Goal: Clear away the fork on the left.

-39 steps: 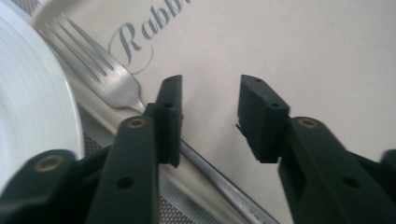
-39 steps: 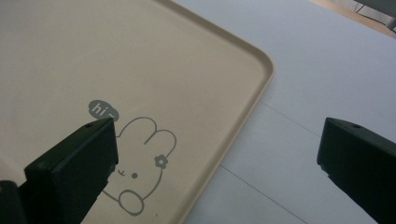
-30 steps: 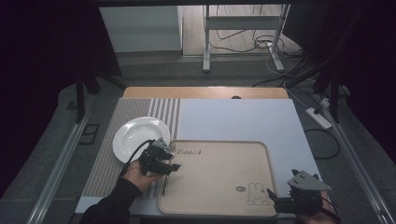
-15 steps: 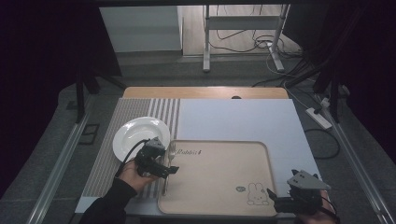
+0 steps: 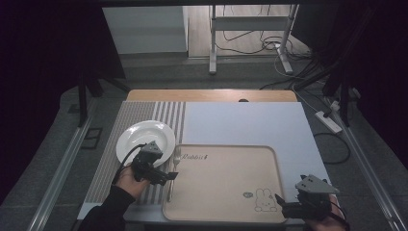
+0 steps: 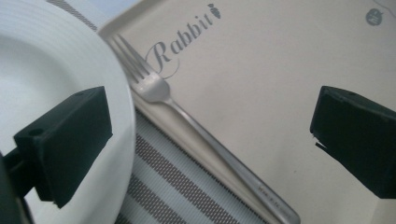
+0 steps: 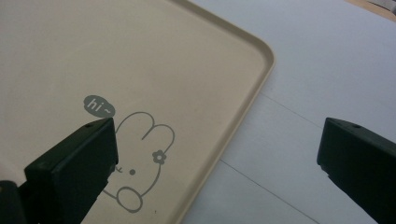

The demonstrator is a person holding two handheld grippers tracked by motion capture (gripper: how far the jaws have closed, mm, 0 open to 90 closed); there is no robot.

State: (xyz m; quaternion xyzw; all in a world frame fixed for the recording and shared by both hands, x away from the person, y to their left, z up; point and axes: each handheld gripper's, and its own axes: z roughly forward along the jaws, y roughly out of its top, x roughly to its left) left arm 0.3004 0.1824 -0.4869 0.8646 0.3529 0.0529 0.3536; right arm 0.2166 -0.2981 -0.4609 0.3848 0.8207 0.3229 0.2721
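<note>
- Two grippers work at the near edge of the tabletop [image 5: 250,125], one at each near corner of a beige tray [image 5: 226,192].
- The left gripper [image 5: 169,176] is released: its jaws have just been opening and now stand wide apart, with nothing pressed between them.
- In the left gripper view, a metal fork [image 6: 187,116] lies below and between those spread jaws, free of both.
- The fork [image 5: 172,173] rests along the tray's left rim, tines pointing away from the person and reaching toward the printed word "Rabbit" [image 6: 180,35].
- A white plate [image 5: 146,140] sits on the striped mat [image 5: 139,120] just left of the tray; its rim passes close beside the fork's tines.
- The right gripper [image 5: 284,204] hovers at the tray's near right corner, jaws spread wide and holding nothing.
- In the right gripper view, the tray's rounded corner [image 7: 261,56] and its printed rabbit drawing [image 7: 140,158] lie between those jaws, one jaw over the tray, the other over the pale tabletop.
</note>
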